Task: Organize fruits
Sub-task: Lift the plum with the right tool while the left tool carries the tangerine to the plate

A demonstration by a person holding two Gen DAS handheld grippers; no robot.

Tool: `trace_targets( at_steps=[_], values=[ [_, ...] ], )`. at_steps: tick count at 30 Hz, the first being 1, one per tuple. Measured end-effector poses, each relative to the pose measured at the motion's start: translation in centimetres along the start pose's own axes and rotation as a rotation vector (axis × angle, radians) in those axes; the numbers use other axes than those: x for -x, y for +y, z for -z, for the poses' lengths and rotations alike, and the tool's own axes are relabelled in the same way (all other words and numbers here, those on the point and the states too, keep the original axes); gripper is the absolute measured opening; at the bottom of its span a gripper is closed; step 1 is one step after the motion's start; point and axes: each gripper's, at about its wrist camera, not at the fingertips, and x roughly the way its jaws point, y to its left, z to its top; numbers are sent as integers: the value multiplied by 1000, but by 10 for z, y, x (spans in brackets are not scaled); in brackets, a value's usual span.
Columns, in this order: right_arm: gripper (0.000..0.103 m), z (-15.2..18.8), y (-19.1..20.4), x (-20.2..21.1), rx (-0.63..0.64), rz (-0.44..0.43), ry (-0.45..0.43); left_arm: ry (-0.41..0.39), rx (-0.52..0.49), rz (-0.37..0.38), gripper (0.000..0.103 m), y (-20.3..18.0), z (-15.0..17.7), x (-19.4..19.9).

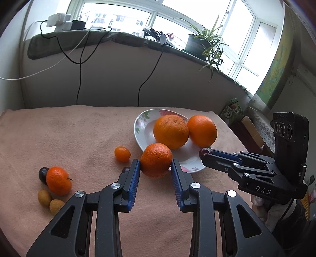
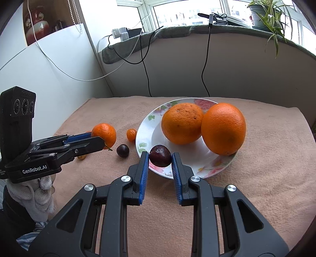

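While loose kumquat [image 1: 122,154] nears plate [image 1: 141,126], oranges [image 1: 171,131] crowd

Daylight pours in through the wide white-framed window [image 1: 158,17] along the top of both frames, where the panes blow out to near white. The room below is evenly, softly lit; the peach fleece cloth [image 1: 69,134] carries only faint, diffuse shadows under the fruit. Small pale highlights sit on the two big glossy oranges [image 2: 223,128]. Focus is crisp at the centre. Fisheye bending curves the sill and walls, and dark vignetting fills all four corners.
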Motion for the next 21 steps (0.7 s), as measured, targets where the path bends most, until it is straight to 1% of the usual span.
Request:
trace_targets(
  at_steps=[9,21],
  values=[
    [25,0,-13,-1,-17,19,7,32,-34,16,30,-20,-4,-22],
    [25,-2,-18,-8,-28,27,27,64,-57,-1,30,-31,-7,-38]
  ],
)
